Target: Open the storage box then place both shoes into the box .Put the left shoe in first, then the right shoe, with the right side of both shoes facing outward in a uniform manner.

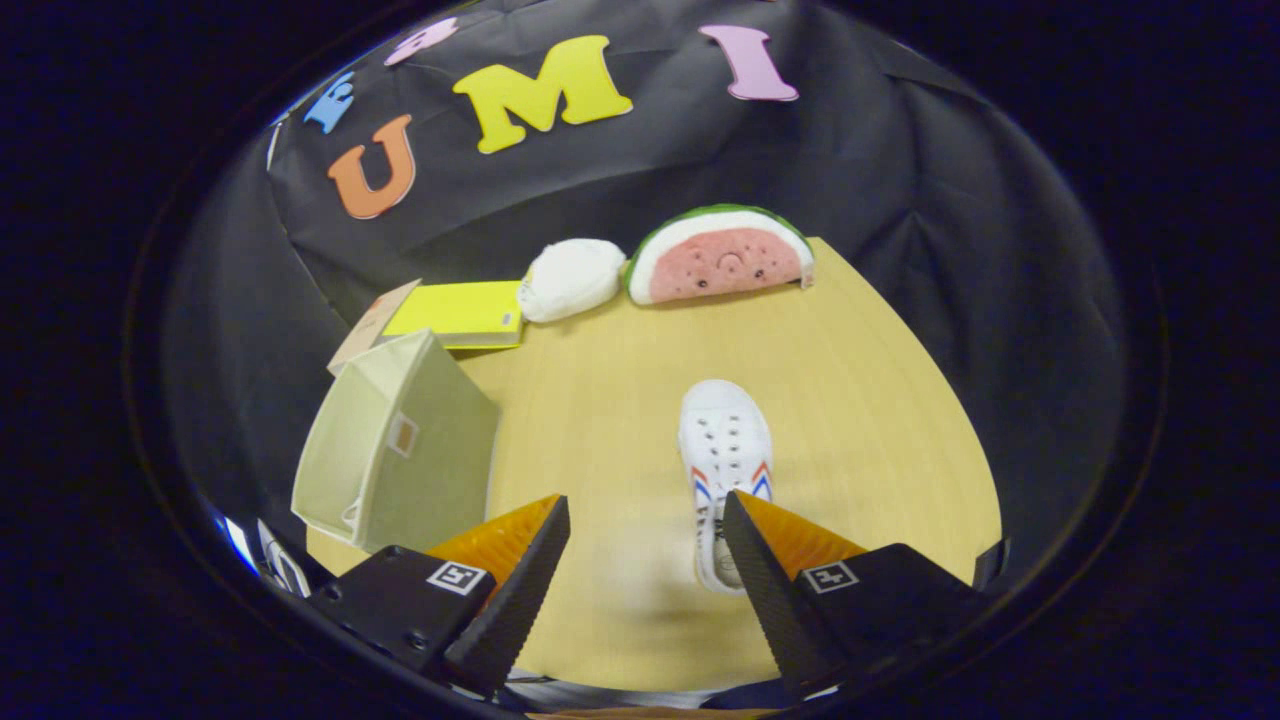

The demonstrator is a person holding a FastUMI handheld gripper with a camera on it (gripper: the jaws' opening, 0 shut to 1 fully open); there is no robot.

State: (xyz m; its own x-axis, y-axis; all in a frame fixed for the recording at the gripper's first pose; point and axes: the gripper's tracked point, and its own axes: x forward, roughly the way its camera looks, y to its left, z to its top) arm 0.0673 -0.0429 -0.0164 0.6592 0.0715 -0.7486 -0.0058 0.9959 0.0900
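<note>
1. Looking forward along your claw (pixel 647 510), you have its two fingers spread wide apart and released, pressing on nothing.
2. Your white canvas lace-up shoe with red and blue stripes on its sides (pixel 724 455) lies on the pale wooden desk (pixel 880 400), sole down.
3. That shoe's rounded toe points away from you, toward the far end of the desk, and its heel end sits in the gap between the fingers, close against the inner edge of the right-hand finger (pixel 755 555); whether they touch cannot be told.
4. Your left-hand finger (pixel 525 570) is well apart from the shoe, with bare desk between them.
5. The pale green fabric storage box with a small label window on its side (pixel 395 450) stands to the left of the fingers, near the desk's left edge, well apart from the shoe. Its top flap looks folded down, so the box appears not yet opened.
6. Just behind the box lies a flat yellow rectangular case (pixel 460 312), with a tan cardboard piece (pixel 372 325) at its left side.
7. Beyond the shoe, at the far edge of the desk, you see a white plush cushion (pixel 570 278) just beside a watermelon-slice plush toy with a green rind and pink face (pixel 720 256).
</note>
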